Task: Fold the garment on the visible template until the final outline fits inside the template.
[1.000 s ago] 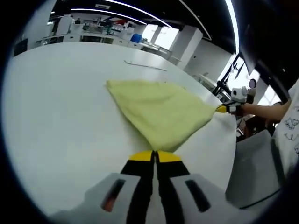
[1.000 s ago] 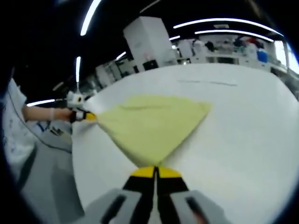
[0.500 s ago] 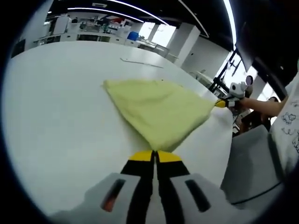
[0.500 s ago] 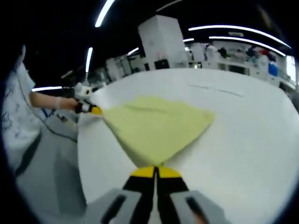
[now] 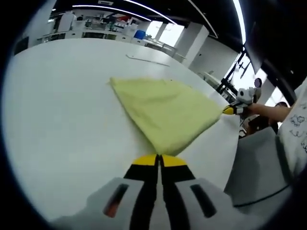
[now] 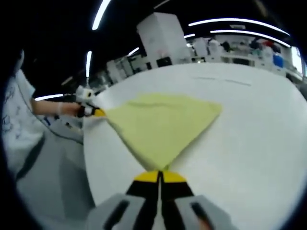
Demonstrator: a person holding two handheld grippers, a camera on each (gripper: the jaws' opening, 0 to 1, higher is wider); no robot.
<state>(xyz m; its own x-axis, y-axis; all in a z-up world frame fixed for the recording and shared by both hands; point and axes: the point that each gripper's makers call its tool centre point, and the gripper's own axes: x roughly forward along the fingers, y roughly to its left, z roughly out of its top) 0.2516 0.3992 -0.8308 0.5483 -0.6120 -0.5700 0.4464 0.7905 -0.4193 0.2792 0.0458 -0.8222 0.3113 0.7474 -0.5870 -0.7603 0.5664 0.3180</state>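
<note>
pinching one near corner each of the pale yellow-green towelling garment (image 5: 165, 109) in the left claw (image 5: 159, 158) and right claw (image 6: 159, 174), both clamped on cloth, likely keeping that edge taut for a fold. lying on the round white bench (image 5: 57, 120), pointing towards 11 o'clock in left gripper view, long axis 10-to-3.

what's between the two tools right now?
The yellow garment spans the stretch: the left tool grips one corner, the right tool the other, cloth held taut over the white table, as the left gripper view shows.

Both claws (image 5: 159, 160) (image 6: 159, 176) clamped, apart.
</note>
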